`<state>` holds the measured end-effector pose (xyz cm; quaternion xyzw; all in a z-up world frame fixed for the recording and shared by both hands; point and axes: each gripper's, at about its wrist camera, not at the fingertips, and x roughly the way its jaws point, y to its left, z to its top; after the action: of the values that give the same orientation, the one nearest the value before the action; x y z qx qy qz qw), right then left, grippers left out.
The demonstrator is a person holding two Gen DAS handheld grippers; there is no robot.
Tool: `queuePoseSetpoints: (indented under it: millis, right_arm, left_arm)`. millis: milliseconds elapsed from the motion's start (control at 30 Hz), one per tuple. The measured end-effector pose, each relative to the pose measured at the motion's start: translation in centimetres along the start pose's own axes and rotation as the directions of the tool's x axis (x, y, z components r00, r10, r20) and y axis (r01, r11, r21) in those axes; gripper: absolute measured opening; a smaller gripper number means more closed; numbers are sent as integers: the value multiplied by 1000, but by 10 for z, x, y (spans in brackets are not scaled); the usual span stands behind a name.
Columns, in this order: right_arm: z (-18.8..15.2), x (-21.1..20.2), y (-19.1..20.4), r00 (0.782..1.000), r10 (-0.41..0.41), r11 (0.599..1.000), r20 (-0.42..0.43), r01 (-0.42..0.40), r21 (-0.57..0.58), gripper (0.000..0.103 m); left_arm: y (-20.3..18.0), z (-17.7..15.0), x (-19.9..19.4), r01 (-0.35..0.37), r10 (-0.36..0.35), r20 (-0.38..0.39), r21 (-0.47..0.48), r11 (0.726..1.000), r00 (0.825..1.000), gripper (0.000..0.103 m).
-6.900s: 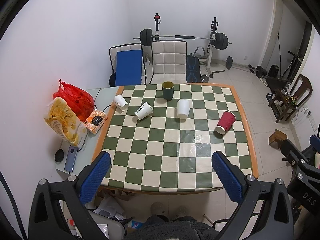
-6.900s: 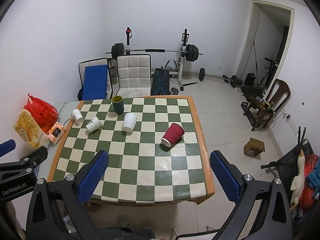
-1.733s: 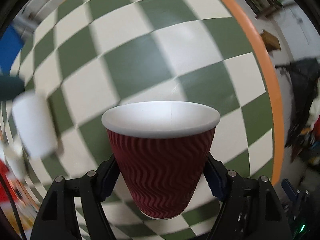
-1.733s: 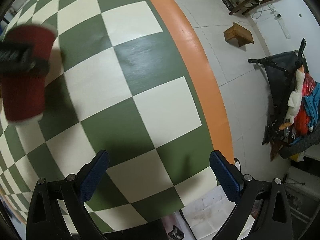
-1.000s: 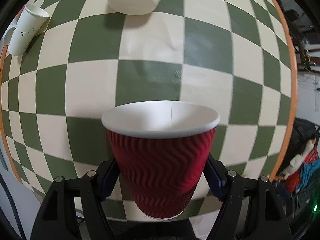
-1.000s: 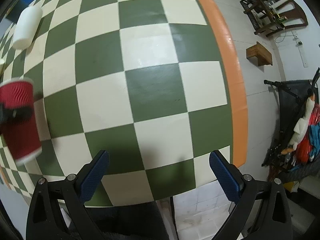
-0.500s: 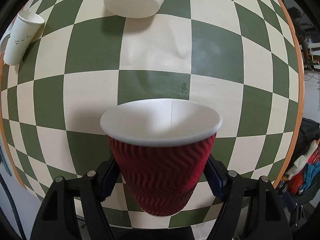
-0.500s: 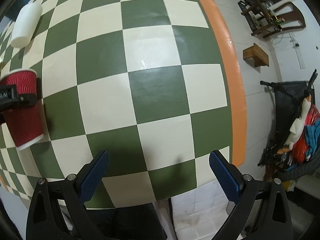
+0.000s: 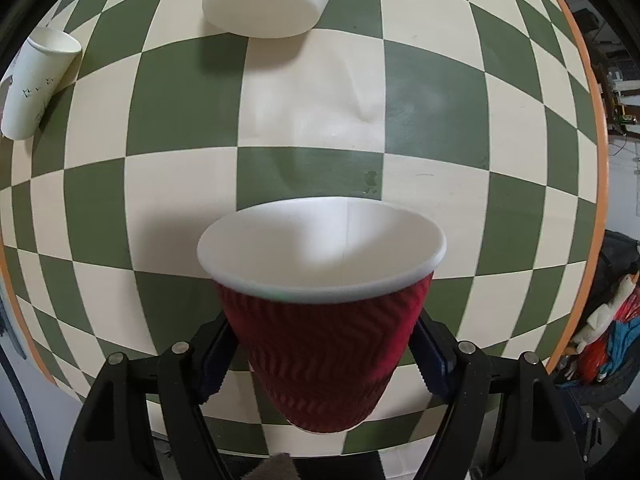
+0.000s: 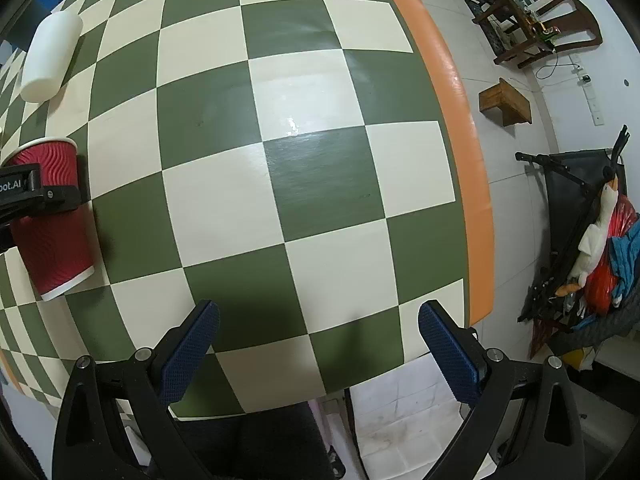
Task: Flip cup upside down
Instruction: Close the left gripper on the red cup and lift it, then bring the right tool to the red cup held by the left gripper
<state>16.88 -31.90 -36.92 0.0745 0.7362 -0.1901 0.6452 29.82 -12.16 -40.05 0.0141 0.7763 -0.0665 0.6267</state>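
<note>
One cup point(image 9: 324, 344), red, sits clamped between my left gripper point(image 9: 320, 356) pads, mouth pointing forward and down at the table point(image 9: 312, 128), axis along the fingers, while my right gripper point(image 10: 316, 340) hangs open, empty, well to its right.

The blue ribbed pads point(image 9: 214, 356) of the left gripper point(image 9: 322, 354) are largely hidden behind the red ripple-walled paper cup point(image 9: 322, 344) between them, and whether its rim touches the checkered tabletop point(image 9: 440, 92) ahead cannot be told.
</note>
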Motion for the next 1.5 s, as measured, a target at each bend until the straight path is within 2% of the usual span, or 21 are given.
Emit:
queuePoseSetpoints:
  millis: [67,100,333,500,667,867,1000,1067,1167,1267,1300,1400,1467,1500]
  right_arm:
    - [0,-1,3,1000,1,1000,3,-1,3,102]
    - [-1,-2,3,1000,2,1000,5,-2,5,102]
    - [-2,-9,5,999,24,1000,21,-25,17,102]
    - [-6,-29,7,993,98,995,63,-99,22,102]
    - [-19,-65,25,969,204,979,138,-203,-21,102]
    - [-52,-122,56,932,274,961,239,-257,-101,102]
    - [-78,-154,72,909,305,951,285,-274,-142,102]
    - [-91,-167,82,900,320,946,297,-283,-160,102]
    - [-102,-177,94,890,348,935,295,-307,-178,102]
    - [-108,-183,105,882,370,926,291,-324,-194,102]
    - [-108,-184,108,881,376,923,286,-329,-198,102]
    - [-104,-185,117,888,369,921,274,-308,-239,102]
    - [-96,-186,121,899,327,922,291,-235,-308,102]
    - [-92,-186,125,907,288,919,307,-172,-355,102]
  left_arm:
    - [-1,1,-1,-15,15,5,3,1000,1000,88]
    - [1,1,-2,-15,15,13,-2,1000,1000,89]
    - [8,-2,-18,8,-7,54,-10,1000,999,92]
    - [20,-20,-56,-5,4,144,11,1000,990,92]
    - [46,-58,-104,-36,25,246,38,999,969,92]
    - [84,-123,-156,-98,69,377,60,993,924,92]
    - [93,-148,-175,-91,56,412,66,994,909,92]
    - [102,-157,-183,-63,32,417,61,996,908,92]
    - [110,-163,-189,-56,26,443,56,997,896,92]
    - [118,-166,-192,-54,33,450,33,998,892,92]
    - [122,-166,-191,-39,25,442,24,999,897,92]
    - [132,-163,-183,-50,52,442,-16,999,895,92]
    - [140,-157,-172,-41,56,428,-43,998,902,103]
    - [144,-153,-166,-50,75,422,-70,996,903,103]
